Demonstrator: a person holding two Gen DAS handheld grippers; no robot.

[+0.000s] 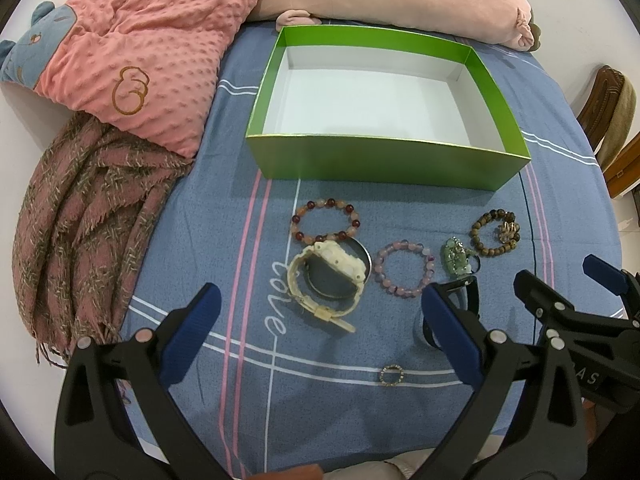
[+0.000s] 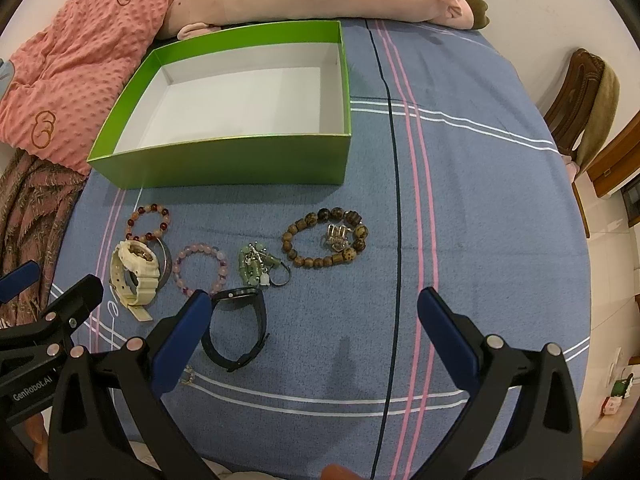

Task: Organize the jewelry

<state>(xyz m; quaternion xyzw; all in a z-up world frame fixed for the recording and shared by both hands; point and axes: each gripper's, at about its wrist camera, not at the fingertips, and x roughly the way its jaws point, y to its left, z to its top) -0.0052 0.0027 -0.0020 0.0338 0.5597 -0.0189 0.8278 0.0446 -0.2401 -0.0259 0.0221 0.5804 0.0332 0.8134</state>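
Bracelets (image 2: pixel 325 238) and watches (image 2: pixel 134 276) at centre frame, below empty green box (image 2: pixel 224 160); both grippers (image 1: pixel 320 316) (image 2: pixel 316 320) wide open, holding nothing.

Two wrist fisheye views looking forward and down from near the blue cloth (image 1: pixel 240 216): the left wrist view faces the green box (image 1: pixel 384 160) squarely, the right wrist view, set further right, sees it (image 2: pixel 224 164) at left; both share the jewelry row and each other's gripper.

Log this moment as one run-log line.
left gripper: open, empty | right gripper: open, empty | green box: empty | jewelry on cloth: white watch, black band, bracelets
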